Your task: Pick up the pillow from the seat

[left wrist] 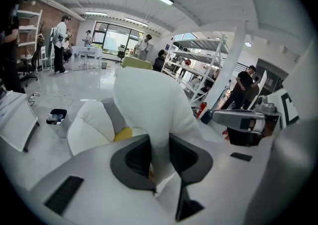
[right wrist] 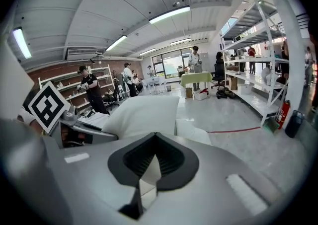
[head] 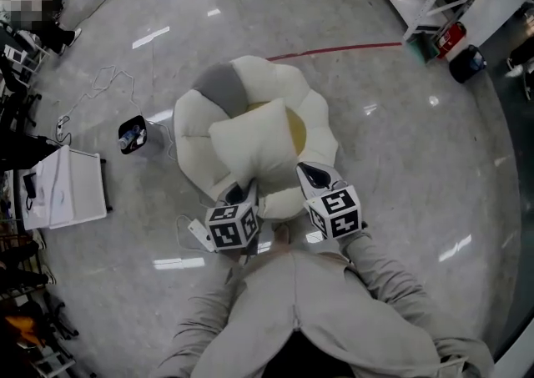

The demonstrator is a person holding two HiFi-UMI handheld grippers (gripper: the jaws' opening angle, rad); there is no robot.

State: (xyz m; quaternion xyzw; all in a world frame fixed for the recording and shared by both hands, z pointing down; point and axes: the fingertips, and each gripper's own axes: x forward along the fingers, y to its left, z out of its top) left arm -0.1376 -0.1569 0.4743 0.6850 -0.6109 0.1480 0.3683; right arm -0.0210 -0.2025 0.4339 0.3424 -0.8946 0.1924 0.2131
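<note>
Your left tongs (head: 248,193) and right tongs (head: 310,174) were each clamped on a near corner of the pillow (head: 254,147), which seemed to hang just above the seat (head: 193,118). The pickup looked nearly done; only carrying it fully clear remained.

The left gripper (left wrist: 158,162) pinches a white pillow's (left wrist: 149,105) corner, lifted above the cream seat (left wrist: 92,124).

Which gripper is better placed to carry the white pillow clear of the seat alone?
Left, probably: the left gripper clamps a thick fold of the soft white square pillow, while the right gripper pinches only a thin corner.
</note>
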